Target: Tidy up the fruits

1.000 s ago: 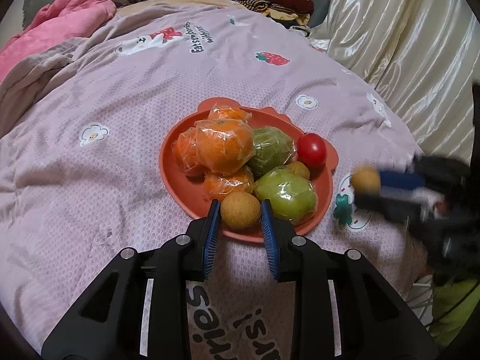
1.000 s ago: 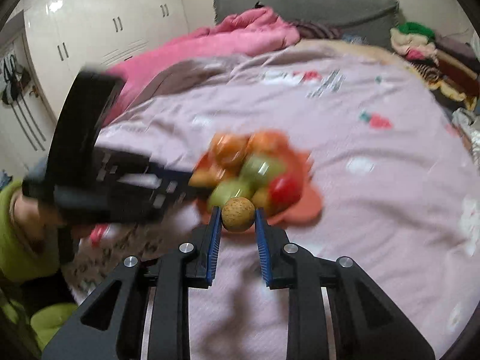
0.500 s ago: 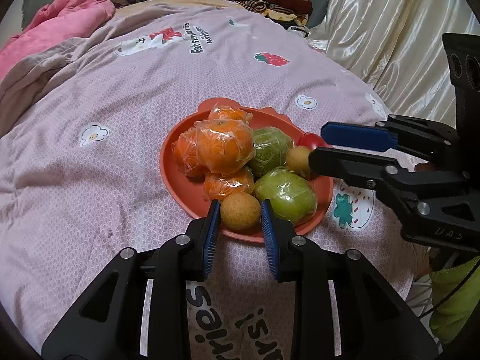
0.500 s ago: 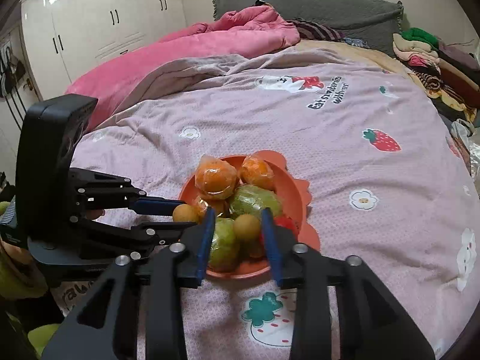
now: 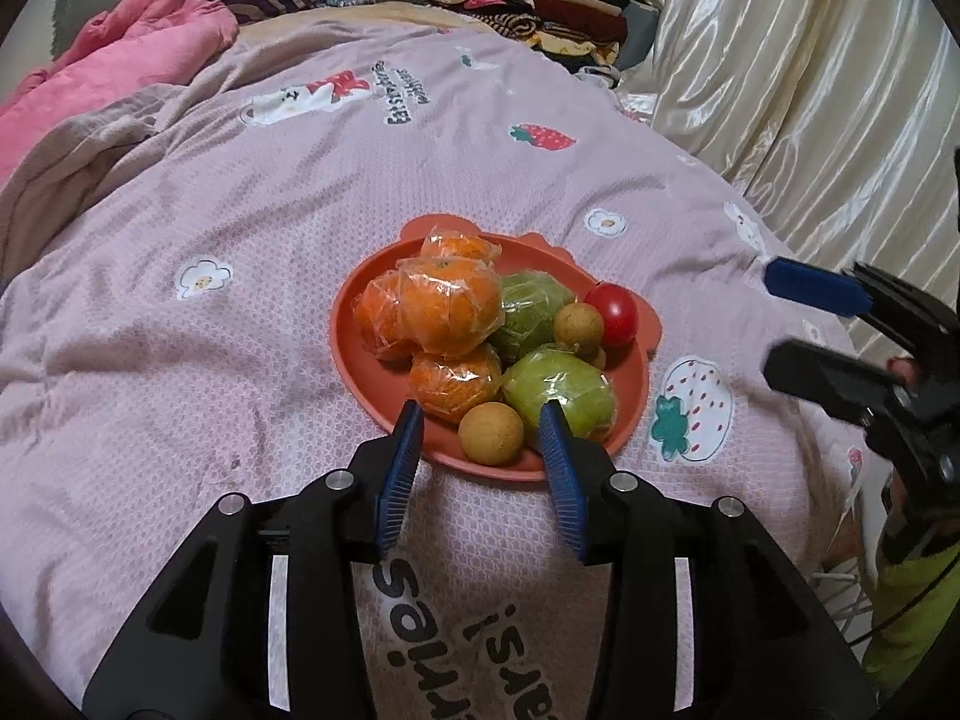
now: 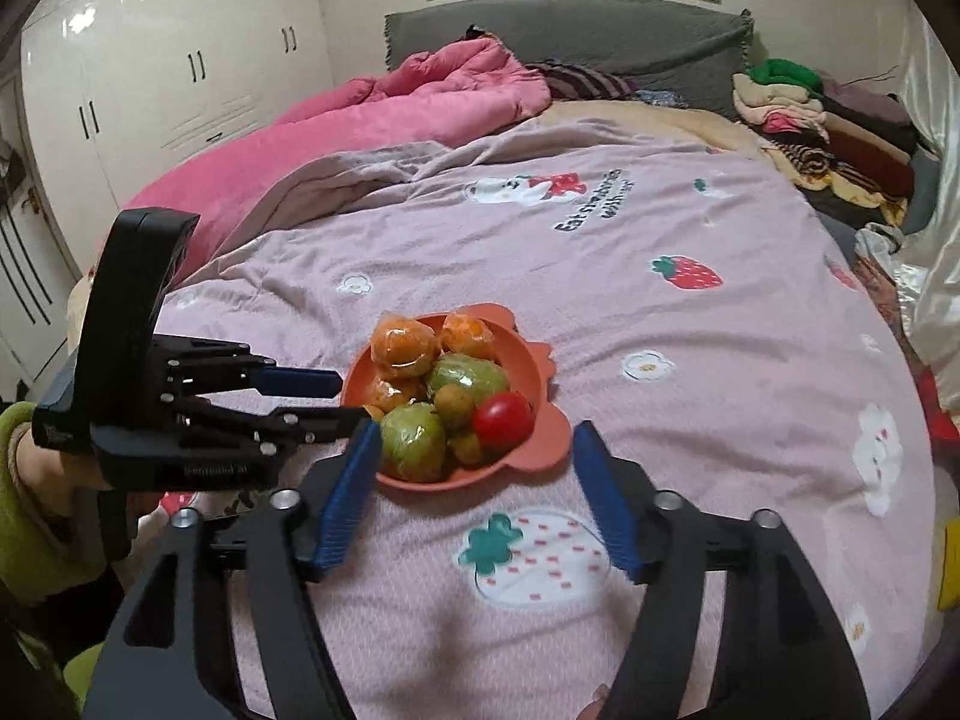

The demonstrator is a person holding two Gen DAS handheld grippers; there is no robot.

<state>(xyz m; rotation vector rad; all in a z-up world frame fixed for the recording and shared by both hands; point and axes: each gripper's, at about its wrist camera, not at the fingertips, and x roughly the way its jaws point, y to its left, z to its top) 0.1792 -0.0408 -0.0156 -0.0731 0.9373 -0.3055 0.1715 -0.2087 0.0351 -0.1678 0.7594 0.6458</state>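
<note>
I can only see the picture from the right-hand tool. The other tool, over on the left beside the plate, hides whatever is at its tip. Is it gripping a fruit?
Observer: No. In its own view a small round brown fruit sits on the near edge of the plate between the pads of the left tool, with a gap on each side. Its jaws have just been opening.
Operator: And what is on the bed underneath that tool?
Observer: Large dark lettering printed on the blanket, running between the tool's two arms just below the plate.
</note>
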